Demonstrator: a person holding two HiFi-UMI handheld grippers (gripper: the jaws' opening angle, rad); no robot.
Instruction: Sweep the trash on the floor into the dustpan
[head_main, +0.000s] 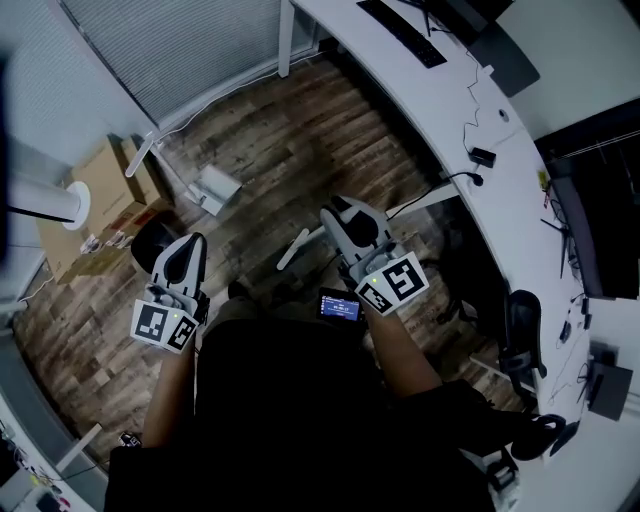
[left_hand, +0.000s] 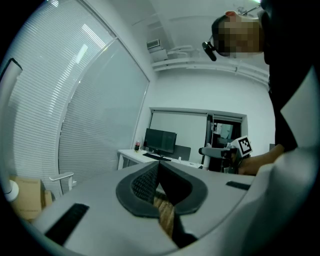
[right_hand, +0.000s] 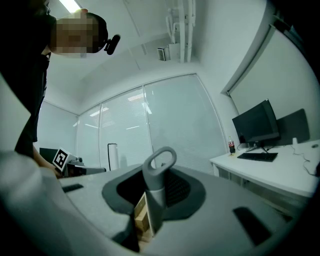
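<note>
Right gripper view shows the right hand-held gripper (right_hand: 157, 199) pinching a grey looped handle (right_hand: 154, 181). The left hand-held gripper (left_hand: 159, 174) is pressed together, empty. A likely white dustpan (head_main: 215, 187) lies on the floor (head_main: 300, 130) ahead; sweep low toward it.

place: office | evidence: long white desk (head_main: 440, 120), monitor (left_hand: 160, 140), window blinds (left_hand: 95, 125)

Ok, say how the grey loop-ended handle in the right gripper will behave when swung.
The grey loop-ended handle looks like moulded plastic, so probably stiff. Its smooth round shaft might twist in the right gripper's shut jaws. Its far end is hidden, so its weight is unclear.
</note>
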